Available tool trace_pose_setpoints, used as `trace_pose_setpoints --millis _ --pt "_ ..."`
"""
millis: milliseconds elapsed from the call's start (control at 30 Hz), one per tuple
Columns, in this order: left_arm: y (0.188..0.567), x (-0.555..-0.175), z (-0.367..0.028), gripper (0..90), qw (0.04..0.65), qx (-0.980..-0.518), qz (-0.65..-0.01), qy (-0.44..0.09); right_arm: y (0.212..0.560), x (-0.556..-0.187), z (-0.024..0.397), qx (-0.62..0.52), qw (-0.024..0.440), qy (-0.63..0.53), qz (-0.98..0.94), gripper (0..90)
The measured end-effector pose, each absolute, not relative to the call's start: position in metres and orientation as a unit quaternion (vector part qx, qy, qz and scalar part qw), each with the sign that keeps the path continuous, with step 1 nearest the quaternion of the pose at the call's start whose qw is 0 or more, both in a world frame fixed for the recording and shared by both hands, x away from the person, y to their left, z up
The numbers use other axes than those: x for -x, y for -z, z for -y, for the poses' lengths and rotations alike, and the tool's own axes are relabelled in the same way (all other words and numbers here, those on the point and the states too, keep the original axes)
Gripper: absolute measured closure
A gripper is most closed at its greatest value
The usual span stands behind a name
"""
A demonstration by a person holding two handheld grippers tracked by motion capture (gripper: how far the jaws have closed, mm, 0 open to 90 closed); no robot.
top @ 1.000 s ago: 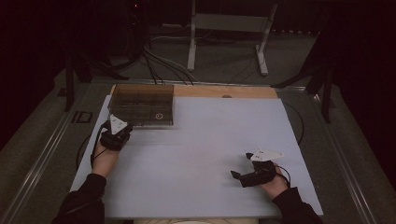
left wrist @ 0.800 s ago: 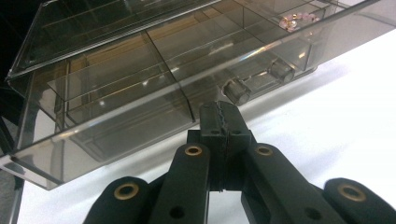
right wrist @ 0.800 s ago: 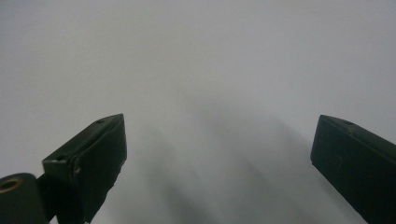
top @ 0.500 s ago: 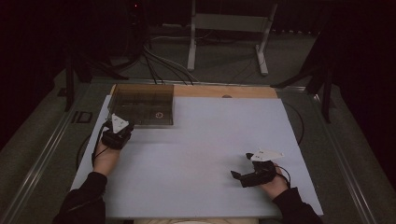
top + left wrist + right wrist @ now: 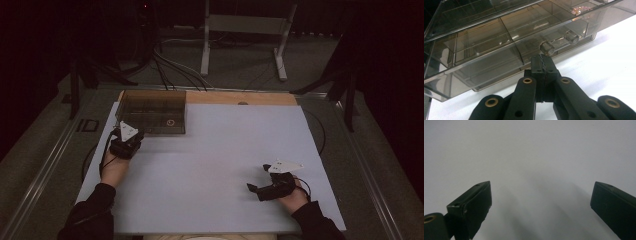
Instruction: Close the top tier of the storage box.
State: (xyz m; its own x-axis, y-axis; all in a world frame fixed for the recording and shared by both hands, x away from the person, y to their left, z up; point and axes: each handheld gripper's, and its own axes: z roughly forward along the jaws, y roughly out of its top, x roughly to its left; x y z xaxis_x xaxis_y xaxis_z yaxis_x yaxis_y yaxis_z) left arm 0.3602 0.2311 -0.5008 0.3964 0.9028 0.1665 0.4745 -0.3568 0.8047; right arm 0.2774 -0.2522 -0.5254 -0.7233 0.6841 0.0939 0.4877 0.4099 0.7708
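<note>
From above, a smoky clear plastic box [image 5: 152,111] with drawers sits at the far left corner of the white bench [image 5: 220,165], the left claw [image 5: 131,137] right at its front edge and the right claw [image 5: 256,181] lying well apart from it on bare bench near the person's side. The left gripper view shows the left claw [image 5: 543,61] with its jaws pressed together, the tips just below a small clear round knob [image 5: 547,48] on the box [image 5: 499,42] front, though I cannot tell if they touch it; a second knob [image 5: 572,37] sits to the right and something small and pink [image 5: 579,10] lies in an upper compartment. In the right gripper view the right claw [image 5: 541,195] stands wide apart over plain white bench [image 5: 529,152], with nothing between its jaws.
</note>
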Motion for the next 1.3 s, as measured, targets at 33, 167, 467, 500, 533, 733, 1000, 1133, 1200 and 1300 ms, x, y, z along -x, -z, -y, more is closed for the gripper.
trace_pose_setpoints --millis 33,167,467,500,533,733,1000,1133,1200,1300 --pt "0.501 -0.361 -0.230 89.3 0.343 -0.763 -0.451 -0.312 0.526 -0.277 0.252 -0.353 0.118 -0.414 -0.831 4.0" --pt "0.501 -0.363 -0.230 89.4 0.341 -0.764 -0.450 -0.313 0.525 -0.277 0.253 -0.354 0.118 -0.414 -0.830 4.0" --pt "0.501 -0.366 -0.230 89.4 0.339 -0.763 -0.452 -0.314 0.525 -0.277 0.253 -0.354 0.118 -0.414 -0.830 4.0" --pt "0.501 -0.366 -0.230 89.4 0.339 -0.763 -0.451 -0.314 0.525 -0.277 0.253 -0.354 0.118 -0.414 -0.830 4.0" --pt "0.501 -0.367 -0.230 89.4 0.340 -0.763 -0.452 -0.313 0.525 -0.277 0.253 -0.354 0.119 -0.414 -0.830 4.0" --pt "0.501 -0.367 -0.230 89.4 0.339 -0.764 -0.450 -0.314 0.525 -0.277 0.254 -0.354 0.119 -0.414 -0.830 4.0" --pt "0.500 -0.370 -0.231 89.4 0.337 -0.764 -0.451 -0.315 0.525 -0.277 0.253 -0.354 0.120 -0.414 -0.830 4.0" --pt "0.501 -0.371 -0.231 89.4 0.337 -0.763 -0.450 -0.318 0.525 -0.276 0.253 -0.354 0.121 -0.414 -0.830 4.0" --pt "0.501 -0.372 -0.232 89.4 0.338 -0.762 -0.451 -0.317 0.525 -0.276 0.254 -0.353 0.121 -0.415 -0.830 4.0" --pt "0.500 -0.374 -0.232 89.4 0.337 -0.762 -0.452 -0.320 0.525 -0.276 0.253 -0.353 0.121 -0.415 -0.830 4.0"
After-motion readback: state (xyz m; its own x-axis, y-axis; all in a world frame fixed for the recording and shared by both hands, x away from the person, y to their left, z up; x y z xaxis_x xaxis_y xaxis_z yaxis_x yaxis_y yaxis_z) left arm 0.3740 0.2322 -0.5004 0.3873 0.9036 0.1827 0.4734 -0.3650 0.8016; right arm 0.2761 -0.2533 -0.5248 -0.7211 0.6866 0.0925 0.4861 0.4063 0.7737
